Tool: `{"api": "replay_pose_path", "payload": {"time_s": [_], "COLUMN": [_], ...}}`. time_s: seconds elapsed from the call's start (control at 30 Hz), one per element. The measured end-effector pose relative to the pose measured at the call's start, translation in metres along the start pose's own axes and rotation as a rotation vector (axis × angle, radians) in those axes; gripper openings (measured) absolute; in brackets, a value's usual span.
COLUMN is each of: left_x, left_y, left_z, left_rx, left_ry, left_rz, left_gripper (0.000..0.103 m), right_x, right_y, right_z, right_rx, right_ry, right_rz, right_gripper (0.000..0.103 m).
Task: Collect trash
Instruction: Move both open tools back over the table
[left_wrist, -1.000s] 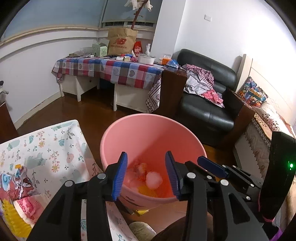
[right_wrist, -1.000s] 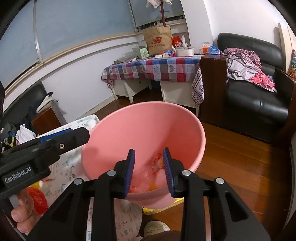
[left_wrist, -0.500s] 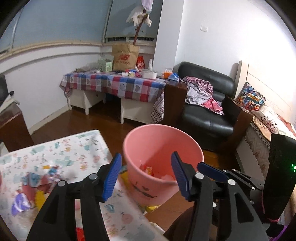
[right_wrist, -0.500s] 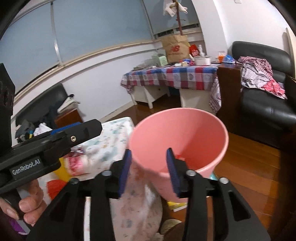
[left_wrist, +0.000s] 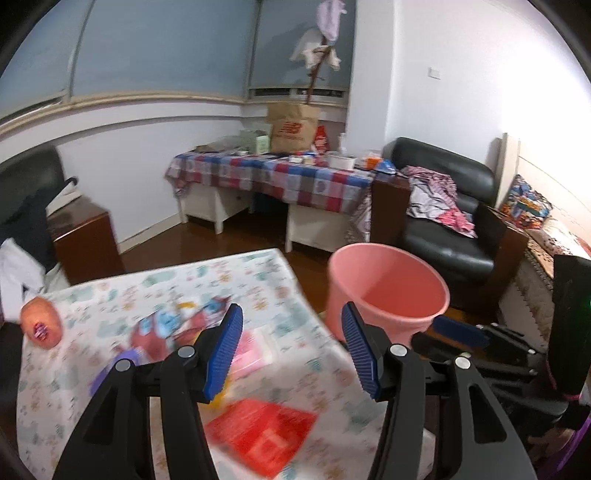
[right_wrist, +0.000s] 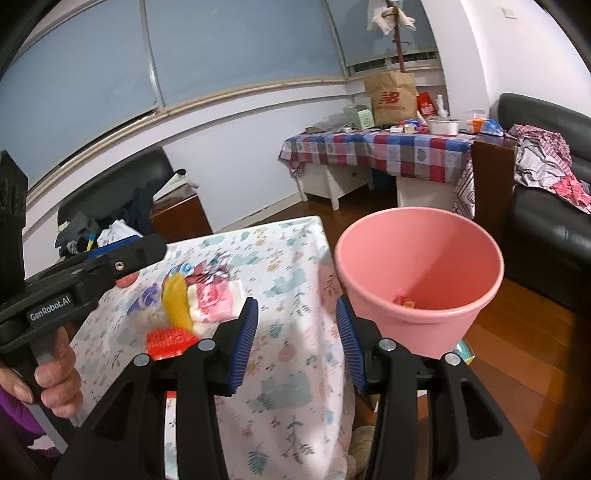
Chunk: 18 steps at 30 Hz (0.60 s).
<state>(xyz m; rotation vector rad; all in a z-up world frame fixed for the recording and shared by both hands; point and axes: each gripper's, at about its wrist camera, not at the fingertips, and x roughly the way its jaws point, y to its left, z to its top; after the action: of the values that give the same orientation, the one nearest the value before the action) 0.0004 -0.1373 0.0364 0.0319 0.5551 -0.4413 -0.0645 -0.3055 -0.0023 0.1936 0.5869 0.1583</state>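
Observation:
A pink bucket (left_wrist: 388, 291) stands on the floor right of a table with a floral cloth (left_wrist: 258, 280); it also shows in the right wrist view (right_wrist: 417, 266) with some trash at its bottom. Wrappers lie on the cloth: a red packet (left_wrist: 262, 435), a pink one (left_wrist: 251, 350), a colourful crumpled one (left_wrist: 173, 325). In the right wrist view I see a yellow wrapper (right_wrist: 177, 299), a pink packet (right_wrist: 214, 295) and a red piece (right_wrist: 170, 339). My left gripper (left_wrist: 291, 347) is open and empty above the table. My right gripper (right_wrist: 297, 343) is open and empty between table and bucket.
An orange round object (left_wrist: 40, 321) lies at the table's left edge. A checked-cloth table (left_wrist: 280, 177) with a paper bag stands at the back, a black armchair (left_wrist: 443, 225) with clothes to the right, a dark cabinet (left_wrist: 81, 236) to the left. The floor is wood.
Both grippers have pulled back and swung left from over the bucket toward the table. The bucket now sits to the right, and the wrappers on the cloth have come into view.

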Motion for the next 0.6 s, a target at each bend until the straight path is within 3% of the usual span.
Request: {"api": "replay_pose_path", "payload": {"time_s": [0.33, 0.6], "left_x": [-0.021, -0.02], "left_y": [0.071, 0.109], "left_z": [-0.046, -0.071], "left_rx": [-0.068, -0.133], "left_ry": [0.045, 0.096], "left_rz": [0.139, 0.196], "left_gripper": [0.055, 0.055], "right_x": [0.016, 0.032], "right_y": [0.021, 0.047], "right_z": [-0.01, -0.012], "right_rx": [-0.001, -0.028], "right_ry": [0.048, 0.082], "right_rz": [0.078, 0.14], "right_gripper": [0.045, 0.045]}}
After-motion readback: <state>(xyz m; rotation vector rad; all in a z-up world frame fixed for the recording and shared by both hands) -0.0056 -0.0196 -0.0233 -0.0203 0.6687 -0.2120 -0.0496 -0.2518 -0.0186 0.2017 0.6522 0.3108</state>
